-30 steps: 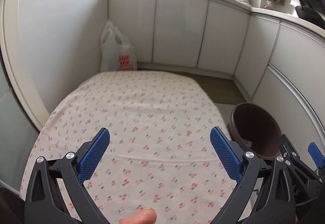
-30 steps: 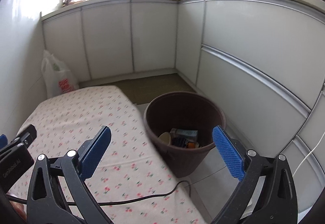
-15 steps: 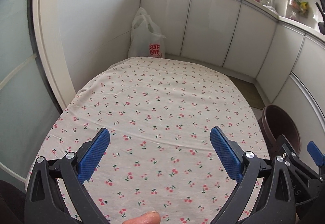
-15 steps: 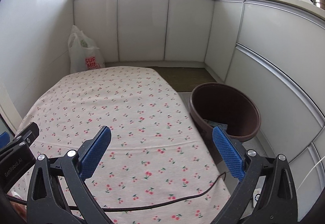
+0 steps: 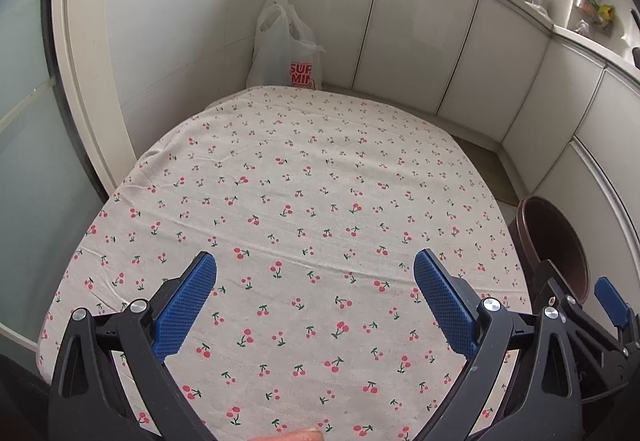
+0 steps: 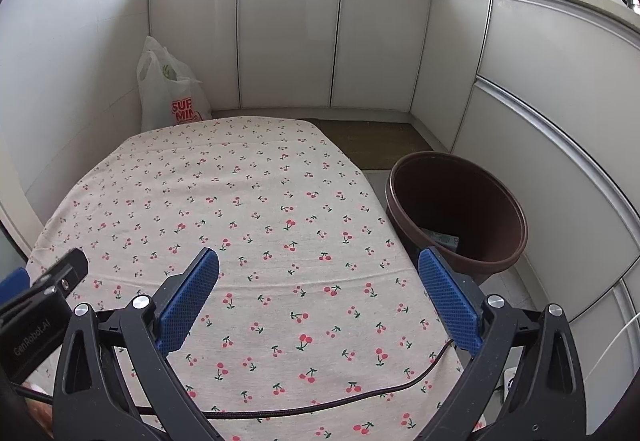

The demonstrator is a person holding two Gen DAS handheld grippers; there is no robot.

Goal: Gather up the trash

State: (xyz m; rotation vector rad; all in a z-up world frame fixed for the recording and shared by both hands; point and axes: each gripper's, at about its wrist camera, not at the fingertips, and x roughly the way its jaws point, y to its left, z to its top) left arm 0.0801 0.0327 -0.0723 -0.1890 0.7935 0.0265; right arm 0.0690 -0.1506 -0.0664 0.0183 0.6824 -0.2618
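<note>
A brown round bin (image 6: 456, 217) stands on the floor at the table's right side, with a bit of packaging (image 6: 442, 240) showing at its bottom. In the left wrist view the bin (image 5: 554, 245) peeks out at the right edge. The table wears a cherry-print cloth (image 5: 304, 225) with no loose trash on it. My left gripper (image 5: 315, 295) hovers open over the near part of the cloth, holding nothing. My right gripper (image 6: 319, 295) is open too, above the cloth's near right part, left of the bin.
A white plastic shopping bag (image 6: 170, 97) with red print stands on the floor behind the table, against the wall. White cabinets (image 6: 288, 41) run along the back and right. A dark cable (image 6: 320, 401) lies across the near cloth. A brown floor mat (image 6: 372, 141) lies beyond the bin.
Both views have swung left, away from the bin and toward the table. The bin has slid to the right in each view. Both grippers stay open.
</note>
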